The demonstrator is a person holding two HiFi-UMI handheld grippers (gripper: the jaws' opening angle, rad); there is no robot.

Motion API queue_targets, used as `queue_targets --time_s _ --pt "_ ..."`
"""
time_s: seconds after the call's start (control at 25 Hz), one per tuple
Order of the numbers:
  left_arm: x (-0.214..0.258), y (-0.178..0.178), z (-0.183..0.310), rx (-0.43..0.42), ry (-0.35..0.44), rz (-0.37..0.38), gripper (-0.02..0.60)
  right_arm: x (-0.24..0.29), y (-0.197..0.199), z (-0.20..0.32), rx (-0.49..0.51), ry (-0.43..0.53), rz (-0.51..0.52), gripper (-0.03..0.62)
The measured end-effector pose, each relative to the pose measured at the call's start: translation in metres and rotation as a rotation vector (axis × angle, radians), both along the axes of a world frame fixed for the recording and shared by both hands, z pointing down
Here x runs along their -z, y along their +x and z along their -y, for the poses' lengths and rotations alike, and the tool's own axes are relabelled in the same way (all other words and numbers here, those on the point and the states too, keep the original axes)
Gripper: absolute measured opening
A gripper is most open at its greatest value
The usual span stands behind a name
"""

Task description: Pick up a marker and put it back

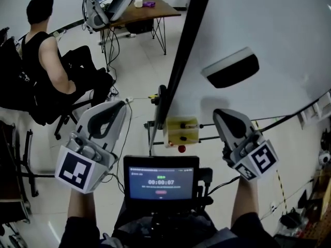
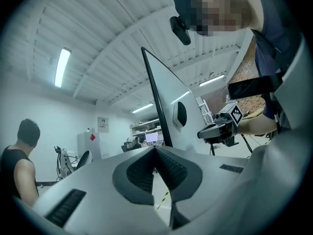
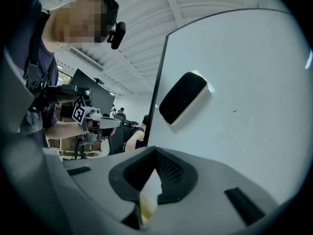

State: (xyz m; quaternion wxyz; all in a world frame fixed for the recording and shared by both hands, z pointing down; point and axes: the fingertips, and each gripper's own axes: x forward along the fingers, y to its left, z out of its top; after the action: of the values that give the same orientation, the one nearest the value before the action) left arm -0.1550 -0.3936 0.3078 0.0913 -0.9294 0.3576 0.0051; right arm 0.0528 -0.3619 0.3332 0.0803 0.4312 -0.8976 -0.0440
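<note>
A yellow marker holder [image 1: 181, 130] hangs at the lower edge of the whiteboard [image 1: 269, 30], between my two grippers. A red marker end [image 1: 181, 149] sticks out below it. My left gripper [image 1: 120, 104] is held up to the left of the holder, jaws shut and empty. My right gripper [image 1: 221, 113] is to the holder's right, in front of the board, also shut with nothing in it. In the left gripper view the jaw tips [image 2: 155, 149] meet. In the right gripper view the tips [image 3: 156, 152] meet too, and the board fills the background.
A black eraser [image 1: 230, 68] sticks to the whiteboard above my right gripper. A seated person [image 1: 49, 61] is at the left, with a wooden table [image 1: 150, 12] behind. A small screen [image 1: 161, 181] showing a timer sits below, between my arms. The board's black frame [image 1: 183, 50] runs diagonally.
</note>
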Motion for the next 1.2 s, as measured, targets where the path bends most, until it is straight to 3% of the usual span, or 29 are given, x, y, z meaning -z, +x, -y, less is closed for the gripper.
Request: queue_targets --time_s 0.2,0.4,0.8,1.2 --pt "-0.011 0.009 0.007 0.011 -0.023 0.014 0.000 -0.010 -0.003 0.007 0.020 0.003 0.019 0.021" --pt "-0.012 0.007 0.010 0.033 -0.052 0.004 0.000 -0.020 -0.008 0.006 0.073 -0.035 0.026 0.181" --pt "-0.034 0.016 0.016 0.031 -0.114 0.010 0.000 -0.045 0.003 0.014 0.070 -0.061 0.017 0.199" --pt "-0.052 0.022 0.020 0.039 -0.155 0.053 0.000 -0.121 0.011 0.020 0.050 -0.202 -0.046 0.199"
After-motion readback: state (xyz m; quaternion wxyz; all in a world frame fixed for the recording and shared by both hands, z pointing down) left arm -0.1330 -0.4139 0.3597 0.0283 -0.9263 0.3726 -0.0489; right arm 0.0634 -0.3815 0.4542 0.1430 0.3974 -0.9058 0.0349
